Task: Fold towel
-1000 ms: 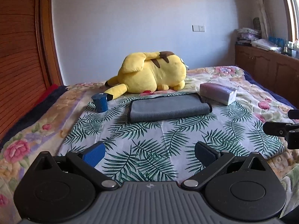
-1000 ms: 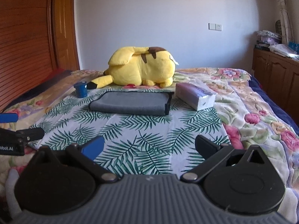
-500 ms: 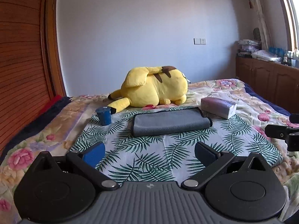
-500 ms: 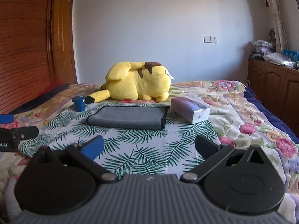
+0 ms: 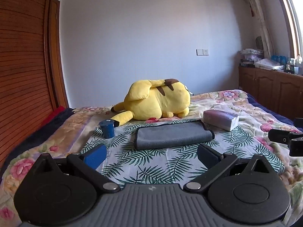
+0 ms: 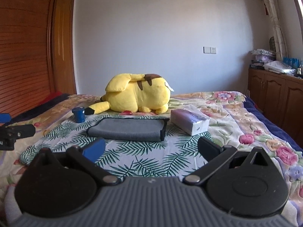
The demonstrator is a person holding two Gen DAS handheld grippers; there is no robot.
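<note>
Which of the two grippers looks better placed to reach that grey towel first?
Slightly the left gripper: in its view the grey towel lies straight ahead, centred between its open jaws. The right gripper sees it left of centre. Both are open and short of it.

Left gripper and right gripper both held level, jaws spread wide, holding nothing

The grey towel lies folded flat, dark-edged, on the palm-leaf sheet; untouched, mid-bed.
</note>
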